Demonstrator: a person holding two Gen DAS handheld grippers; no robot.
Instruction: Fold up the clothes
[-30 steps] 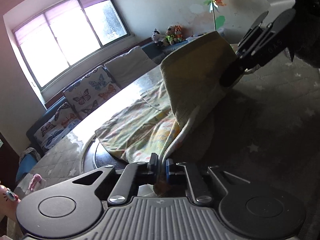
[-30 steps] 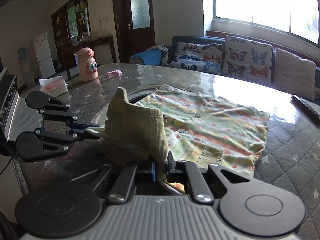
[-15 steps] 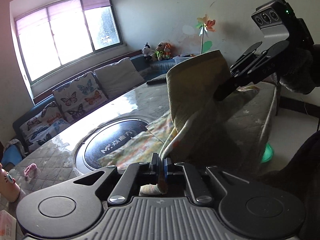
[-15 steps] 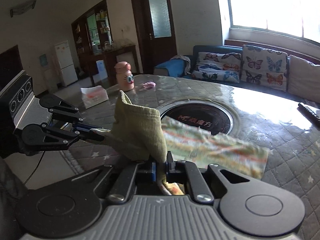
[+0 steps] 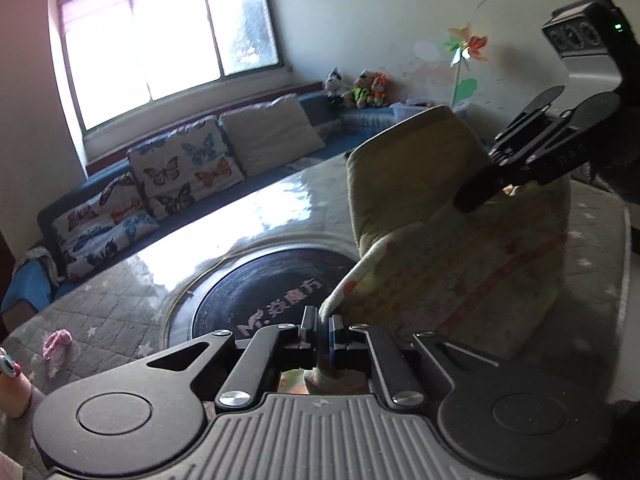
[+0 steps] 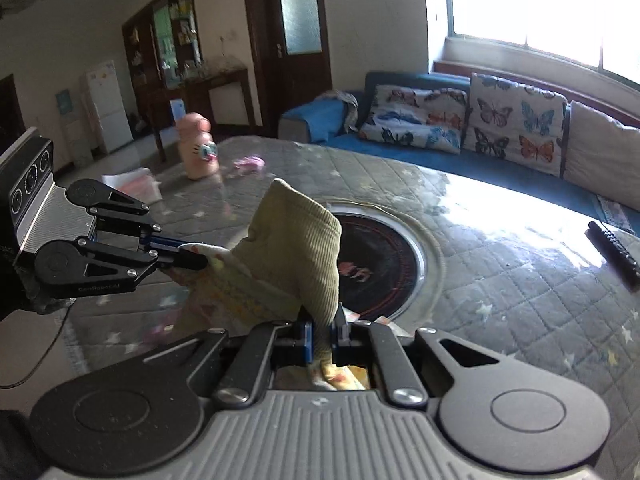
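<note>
A small patterned garment [image 5: 460, 248] with an olive ribbed collar [image 6: 298, 240] hangs between my two grippers, lifted off the table. My left gripper [image 5: 323, 330] is shut on one edge of it; it also shows in the right wrist view [image 6: 192, 258] at the left. My right gripper [image 6: 322, 340] is shut on the collar end; it shows in the left wrist view [image 5: 476, 196] at the upper right. The lower part of the garment is hidden behind the gripper bodies.
The round table has a grey quilted cover [image 6: 500, 280] and a black round centre plate [image 5: 272, 292]. A pink bottle [image 6: 198, 152], a pink cloth scrap [image 6: 250, 163], a tissue pack [image 6: 136, 184] and a remote [image 6: 612, 250] lie on it. A sofa with butterfly cushions [image 5: 180, 172] stands behind.
Both grippers have raised the garment and drawn it back off the table. It lay spread over the centre plate before; the plate now lies bare.
</note>
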